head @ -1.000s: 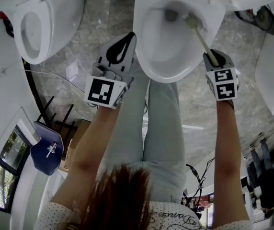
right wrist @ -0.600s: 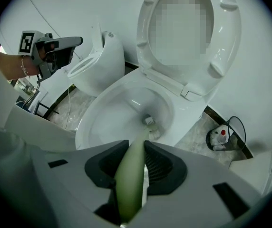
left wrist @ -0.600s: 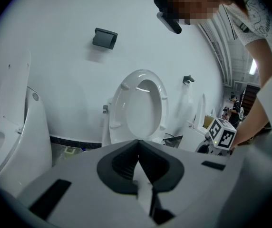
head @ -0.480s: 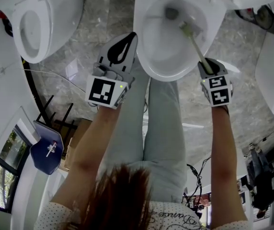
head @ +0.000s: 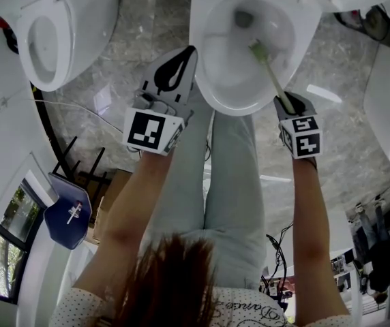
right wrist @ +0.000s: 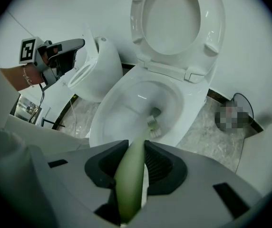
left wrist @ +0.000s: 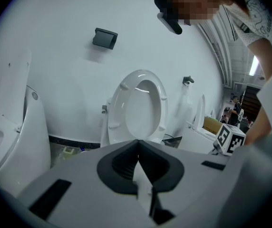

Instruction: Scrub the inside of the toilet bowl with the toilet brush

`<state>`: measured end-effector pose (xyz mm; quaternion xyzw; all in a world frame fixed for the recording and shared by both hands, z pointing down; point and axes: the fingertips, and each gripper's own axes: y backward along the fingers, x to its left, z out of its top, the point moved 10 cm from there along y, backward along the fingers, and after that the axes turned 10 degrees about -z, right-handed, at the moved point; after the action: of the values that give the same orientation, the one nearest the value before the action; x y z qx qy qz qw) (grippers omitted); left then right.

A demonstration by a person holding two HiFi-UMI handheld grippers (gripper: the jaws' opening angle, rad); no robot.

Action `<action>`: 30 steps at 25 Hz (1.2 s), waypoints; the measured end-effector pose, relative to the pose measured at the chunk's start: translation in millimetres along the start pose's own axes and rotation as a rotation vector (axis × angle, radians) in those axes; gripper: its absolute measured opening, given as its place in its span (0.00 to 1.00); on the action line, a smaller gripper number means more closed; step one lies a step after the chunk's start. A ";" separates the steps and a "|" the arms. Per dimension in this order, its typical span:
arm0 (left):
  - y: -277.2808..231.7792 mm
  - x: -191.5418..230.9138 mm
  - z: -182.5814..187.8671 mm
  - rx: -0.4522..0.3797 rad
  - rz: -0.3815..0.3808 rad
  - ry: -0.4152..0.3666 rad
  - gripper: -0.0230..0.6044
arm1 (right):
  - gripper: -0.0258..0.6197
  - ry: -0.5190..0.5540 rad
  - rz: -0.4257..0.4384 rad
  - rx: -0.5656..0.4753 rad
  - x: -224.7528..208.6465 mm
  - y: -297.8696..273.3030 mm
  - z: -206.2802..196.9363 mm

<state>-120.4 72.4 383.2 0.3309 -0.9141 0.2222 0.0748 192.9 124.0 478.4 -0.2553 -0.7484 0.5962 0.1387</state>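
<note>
Gripping toilet brush (head: pixel 271 73) in right tongs (head: pixel 288 102), left tongs (head: pixel 187 52) clenched (seemingly marble floor (head: pixel 147 19))

Toilet bowl (head: pixel 226 80): white, oval, glossy inside, seat (right wrist: pixel 174 18) raised upright behind it, dark drain (head: pixel 244 20) at the far end of the basin. Toilet brush (head: pixel 268 72): pale green straight handle with a small whitish bristle head, tilted down into the bowl from the near right rim, its head resting against the inner wall just beside the drain (contact point partly hidden by the bristles). The handle's upper end is clamped between the jaws of the right gripper (head: pixel 287 103), and the shaft crosses the rim at an angle.
</note>
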 end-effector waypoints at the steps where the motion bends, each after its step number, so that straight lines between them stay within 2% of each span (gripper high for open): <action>1: 0.1 0.2 0.1 0.000 0.001 -0.001 0.04 | 0.22 -0.023 0.007 -0.001 1.2 -0.8 -1.5; 12: -0.2 2.6 1.3 -0.004 -0.001 0.000 0.04 | 0.22 -0.309 0.143 0.003 20.5 -7.6 -17.3; 21: 5.2 5.4 -0.6 0.008 0.000 -0.005 0.04 | 0.22 -0.488 0.164 -0.025 35.9 -14.7 -23.2; 30: 4.6 8.3 1.8 0.012 -0.004 -0.010 0.04 | 0.23 -0.851 0.204 -0.095 50.1 -26.1 -17.7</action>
<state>-129.7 69.9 382.3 0.3342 -0.9124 0.2260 0.0688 154.7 161.8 503.1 -0.0659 -0.7365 0.6237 -0.2534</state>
